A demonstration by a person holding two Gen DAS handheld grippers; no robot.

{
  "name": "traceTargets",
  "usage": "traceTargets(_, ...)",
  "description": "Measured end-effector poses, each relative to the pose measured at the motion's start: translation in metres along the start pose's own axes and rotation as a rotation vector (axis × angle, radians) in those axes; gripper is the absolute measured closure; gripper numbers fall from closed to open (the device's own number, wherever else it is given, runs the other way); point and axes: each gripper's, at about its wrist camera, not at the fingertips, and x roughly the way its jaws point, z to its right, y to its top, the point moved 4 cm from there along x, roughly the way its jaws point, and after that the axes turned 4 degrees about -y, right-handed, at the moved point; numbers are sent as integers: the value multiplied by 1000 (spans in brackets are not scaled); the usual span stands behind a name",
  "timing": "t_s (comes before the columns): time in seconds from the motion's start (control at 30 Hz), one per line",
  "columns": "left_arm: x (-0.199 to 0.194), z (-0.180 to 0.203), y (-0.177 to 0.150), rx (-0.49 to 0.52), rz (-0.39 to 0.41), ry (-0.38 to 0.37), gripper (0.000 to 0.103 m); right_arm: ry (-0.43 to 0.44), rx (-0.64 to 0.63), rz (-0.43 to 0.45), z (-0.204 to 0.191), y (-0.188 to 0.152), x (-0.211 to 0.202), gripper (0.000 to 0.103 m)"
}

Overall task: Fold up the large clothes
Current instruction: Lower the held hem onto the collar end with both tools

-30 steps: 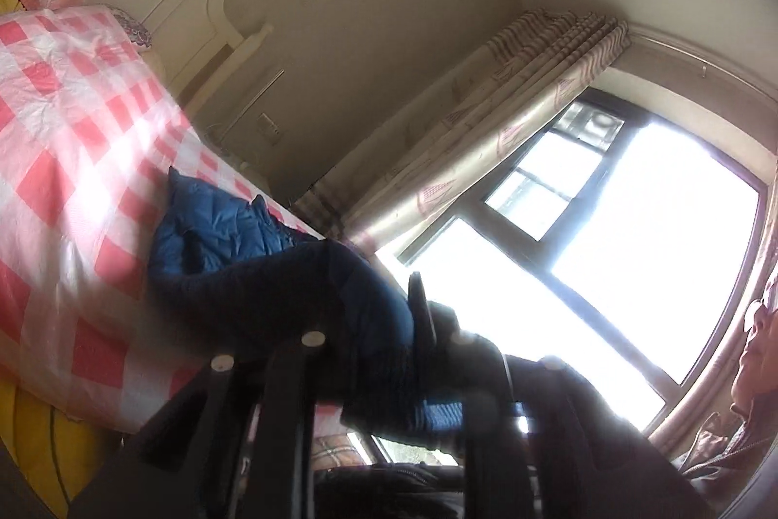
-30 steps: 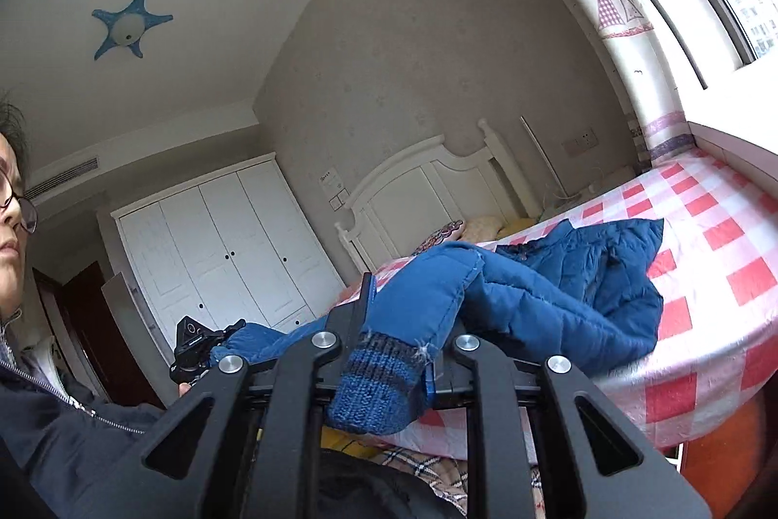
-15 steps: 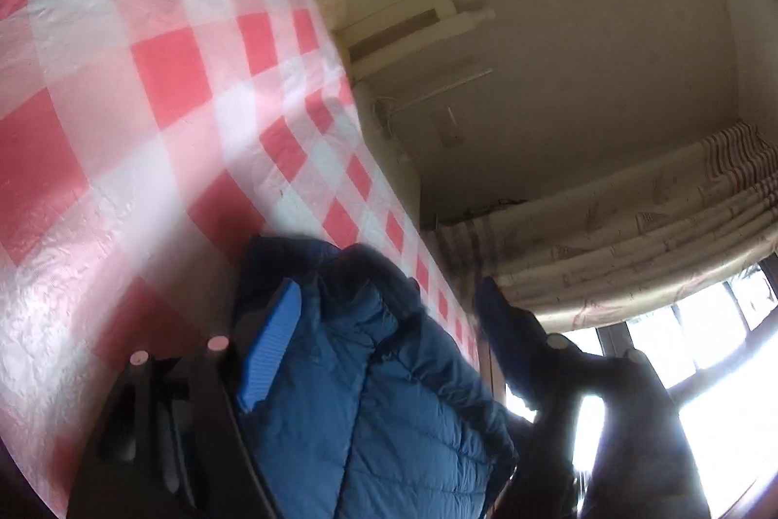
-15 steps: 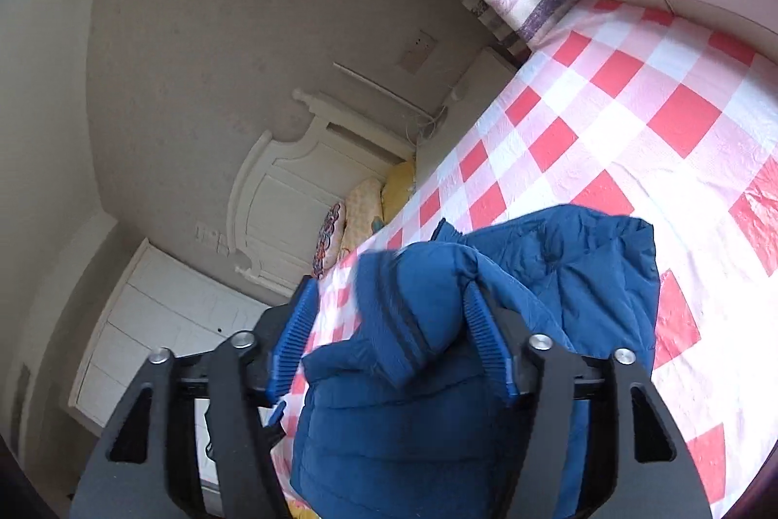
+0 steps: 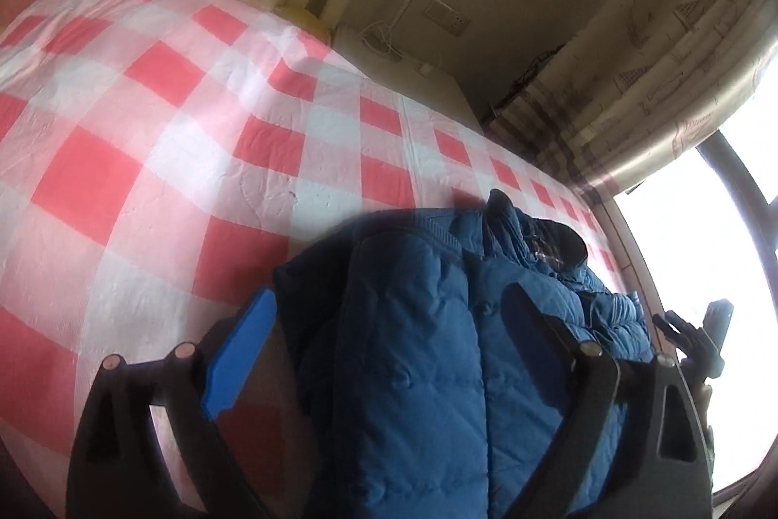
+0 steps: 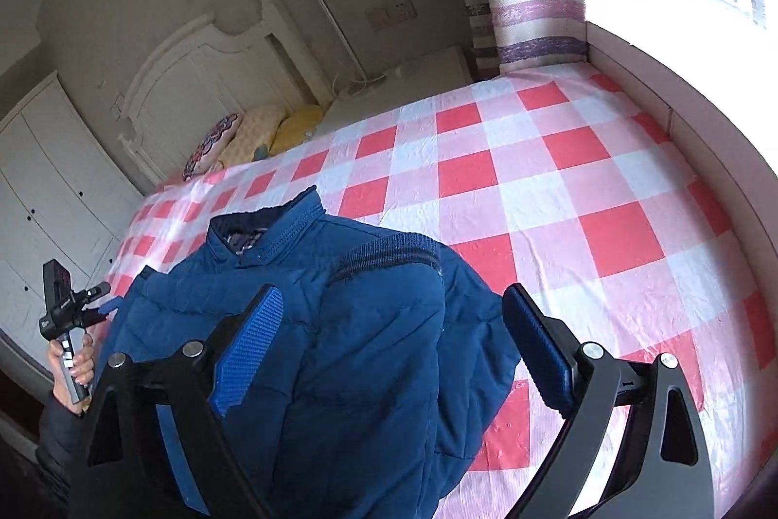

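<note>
Fingers (image 6: 253, 339) opening, jacket (image 6: 340, 348) lying between

The right gripper (image 6: 389, 344) hung above a blue padded jacket (image 6: 340, 348), its jaws opening, with a folded sleeve lying between the blue pads (image 6: 250, 353) but untouched by them. The jacket lay near the bed's (image 6: 559, 188) foot edge, collar toward the headboard (image 6: 204, 71). At the left, a hand (image 6: 73, 373) gripped the other gripper's handle.

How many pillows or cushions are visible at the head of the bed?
3: a floral one nearest the wardrobe, a pale yellow patterned one beside it, and a plain yellow one toward the nightstand. Others may be hidden behind them.
</note>
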Motion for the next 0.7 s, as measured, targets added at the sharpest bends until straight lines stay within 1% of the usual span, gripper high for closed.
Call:
traceTargets(0.1,25,12,10,79,-49,59,9,-31,-61,-42,-11,-1,16,13)
traceTargets(0.2,47,21,15,127,-95,73,10,-43,-76,-83,-13,-4,30,19)
traceTargets(0.23,52,24,15,143,-105,75,11,-43,-76,-95,-12,-6,34,24)
traceTargets(0.27,58,27,16,163,-114,80,12,-40,-72,-105,-12,-7,36,33)
traceTargets(0.3,64,30,15,185,-120,90,26,-32,-68,-111,-12,-9,39,37)
traceTargets(0.33,68,31,13,206,-117,138,50,-38,-70,-101,-11,-11,40,43)
traceTargets(0.37,70,31,11,228,-104,184,66,-45,-79,-78,-14,-12,37,58)
traceTargets(0.4,67,33,9,245,-80,198,83,-48,-96,-48,-19,-13,31,66)
traceTargets(0.43,58,37,9,259,-28,192,86,-70,-117,-5,-24,-14,21,78)
traceTargets(0.47,41,43,7,267,36,180,87,-88,-133,37,-35,-15,7,83)
traceTargets(0.53,0,59,6,278,152,120,88,-109,-183,133,-59,-15,-30,85)
traceTargets(0.6,-40,82,15,307,245,97,88,-124,-215,226,-81,-2,-70,86)
traceTargets(0.67,-64,102,37,323,301,103,88,-137,-198,278,-94,24,-94,86)
traceTargets(0.7,-67,110,50,331,316,129,88,-154,-186,290,-97,39,-97,86)
